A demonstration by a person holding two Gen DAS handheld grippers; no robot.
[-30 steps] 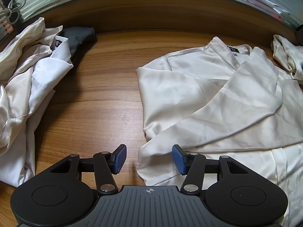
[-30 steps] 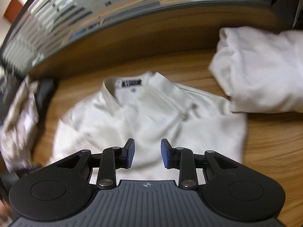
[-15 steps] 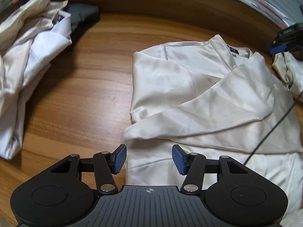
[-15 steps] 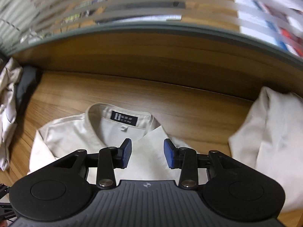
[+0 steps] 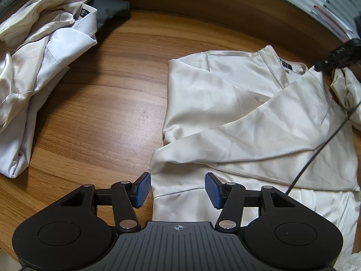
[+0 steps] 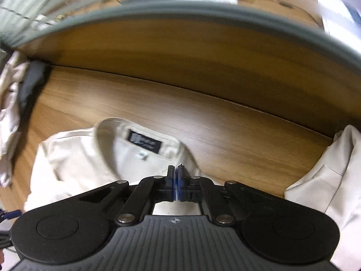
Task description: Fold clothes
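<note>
Since a second ago the right gripper (image 6: 175, 181) swung over to the cream shirt's (image 5: 259, 122) collar (image 6: 135, 133), and its jaws just snapped closed, pinching a bit of fabric there. Left gripper (image 5: 178, 188) hangs about half open over the shirt's near-left edge, gripping nothing. Bare table (image 5: 108, 103) stretches left to a rumpled clothes pile (image 5: 33, 63).

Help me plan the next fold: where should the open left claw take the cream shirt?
Probably the cream shirt by its near left hem corner, just ahead of the left claw. Come straight down over it: the edge lies flat on the wooden table, so one finger must slip under from the bare side.
</note>
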